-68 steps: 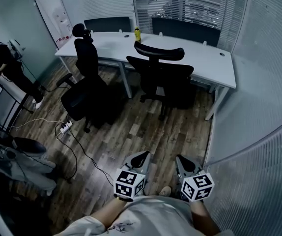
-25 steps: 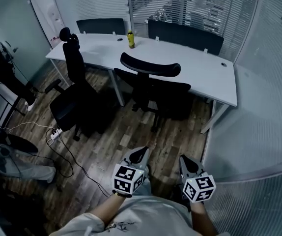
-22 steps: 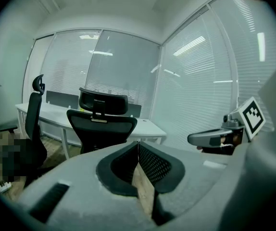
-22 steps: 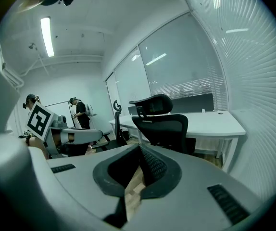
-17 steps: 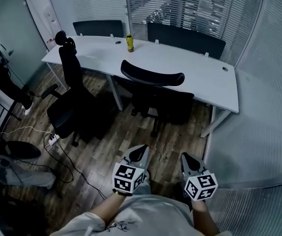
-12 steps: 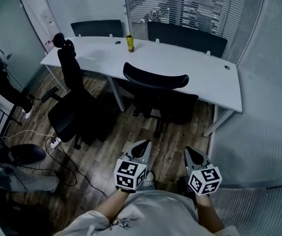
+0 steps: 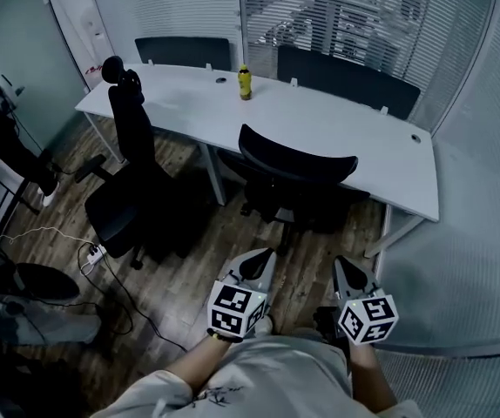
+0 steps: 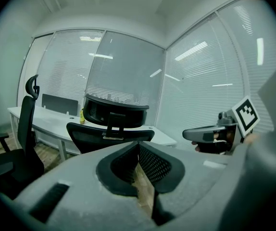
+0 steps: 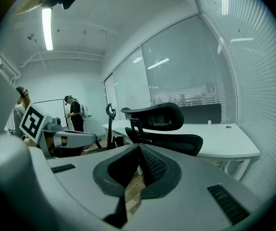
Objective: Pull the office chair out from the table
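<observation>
my left tongs (image 7: 262,258) and right tongs (image 7: 343,265) are both closed with nothing between them. i hold them side by side, low in front of me, pointing toward the table (image 7: 368,142). the office chair (image 7: 300,174) stands ahead of them, apart from both, close against the table's near edge with its curved black back facing me. a second chair (image 7: 131,168) with a headrest stands to the left on the wood floor (image 7: 206,259). a yellow bottle (image 7: 245,83) stands upright on the table near its far edge. a person (image 7: 10,138) is at the far left, and a power strip (image 7: 93,253) lies on the floor.
</observation>
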The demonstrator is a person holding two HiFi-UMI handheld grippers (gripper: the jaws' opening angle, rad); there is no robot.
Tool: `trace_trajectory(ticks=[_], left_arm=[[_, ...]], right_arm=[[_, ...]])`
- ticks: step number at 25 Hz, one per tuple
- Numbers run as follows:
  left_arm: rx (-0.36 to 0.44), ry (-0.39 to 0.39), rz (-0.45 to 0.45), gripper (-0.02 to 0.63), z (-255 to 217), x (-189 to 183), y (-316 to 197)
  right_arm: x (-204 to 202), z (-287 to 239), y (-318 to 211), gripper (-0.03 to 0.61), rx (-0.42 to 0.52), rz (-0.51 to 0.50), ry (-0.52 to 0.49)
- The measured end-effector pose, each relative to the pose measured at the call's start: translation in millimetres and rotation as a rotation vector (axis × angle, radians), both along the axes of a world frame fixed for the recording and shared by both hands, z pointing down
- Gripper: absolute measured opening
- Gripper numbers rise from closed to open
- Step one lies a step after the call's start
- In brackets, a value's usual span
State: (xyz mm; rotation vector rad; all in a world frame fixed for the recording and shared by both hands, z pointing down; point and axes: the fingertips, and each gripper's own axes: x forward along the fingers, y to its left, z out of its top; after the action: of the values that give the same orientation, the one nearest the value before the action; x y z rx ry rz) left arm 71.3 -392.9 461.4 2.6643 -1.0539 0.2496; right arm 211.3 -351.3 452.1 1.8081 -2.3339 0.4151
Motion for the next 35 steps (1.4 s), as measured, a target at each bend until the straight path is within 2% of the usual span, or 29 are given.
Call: trace_trajectory(ticks=[4,11,23,26,35], left_arm=[[-0.016,0.007,-0.01,0.012,7,-2,-8],[-0.026,-0.025,-0.016,0.012,12,3,-28],[-0.015,-0.04,-0.058,0.022,5,31,-86],[-0.016,-0.049,-0.073,0.068,4,39,-102],[-0.04,-0.058,-0.113,0.259,8,58,-140]], right_arm=[[1,3,-9,0.008,-0.008,-0.002,0.003],[11,9,-28,0.008,-0.029,-0.004,-0.019],[53,-6,-97,0.008,0.003,-0.017,-0.041],[63,-8,-112,0.008,0.001,-0.027,-0.015],[83,-12,-149,0.009,0.017,-0.073,0.009]])
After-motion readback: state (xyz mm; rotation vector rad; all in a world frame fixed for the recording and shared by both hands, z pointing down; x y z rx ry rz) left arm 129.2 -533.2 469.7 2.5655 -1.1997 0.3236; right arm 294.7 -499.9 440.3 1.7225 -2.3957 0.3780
